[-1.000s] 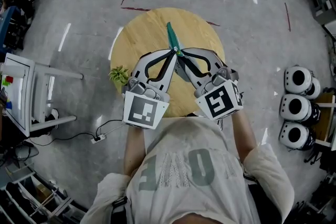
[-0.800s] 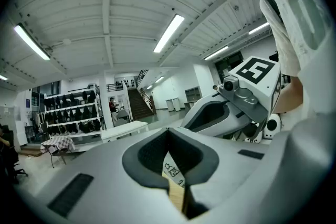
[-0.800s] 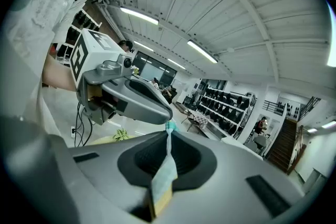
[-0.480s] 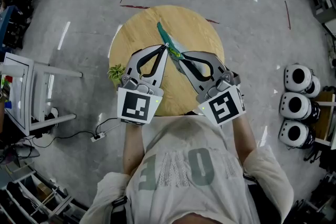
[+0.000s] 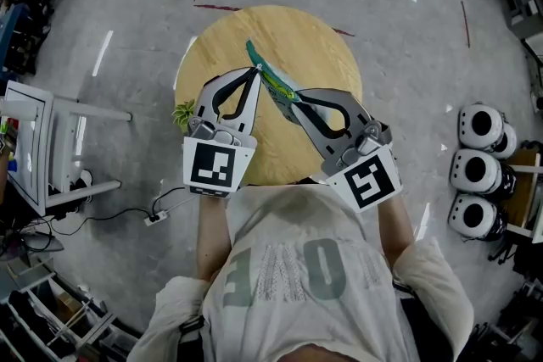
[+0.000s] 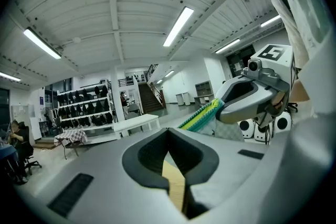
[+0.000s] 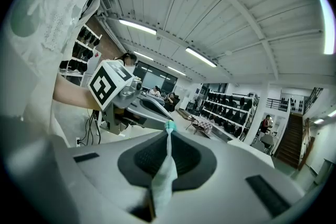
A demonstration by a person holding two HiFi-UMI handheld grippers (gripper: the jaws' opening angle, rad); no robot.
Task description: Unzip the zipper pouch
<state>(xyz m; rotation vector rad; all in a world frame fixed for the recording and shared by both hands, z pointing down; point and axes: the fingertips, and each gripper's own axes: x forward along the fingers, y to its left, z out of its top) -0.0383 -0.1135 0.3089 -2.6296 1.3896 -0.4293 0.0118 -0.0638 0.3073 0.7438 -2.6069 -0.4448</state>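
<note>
The zipper pouch [image 5: 271, 81] is stretched between the two tongs, over the round worktop [image 5: 318, 47]. The right tongs [image 5: 293, 95] are clamped on its pale fabric end. The left tongs [image 5: 255, 70] are pressed together at its upper edge, seemingly nipping the zip there, though that contact is unclear.

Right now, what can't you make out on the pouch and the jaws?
- Zipper pull: too small in the head view. In the left gripper view the left gripper's closed jaws cover whatever they pinch.
- How far the zipper pouch is unzipped: edge-on in the head view, only a strip in each gripper view.
- Pouch inside the right gripper: jaws hide all but a fabric fold.
- Table near edge: behind the marker cubes.
</note>
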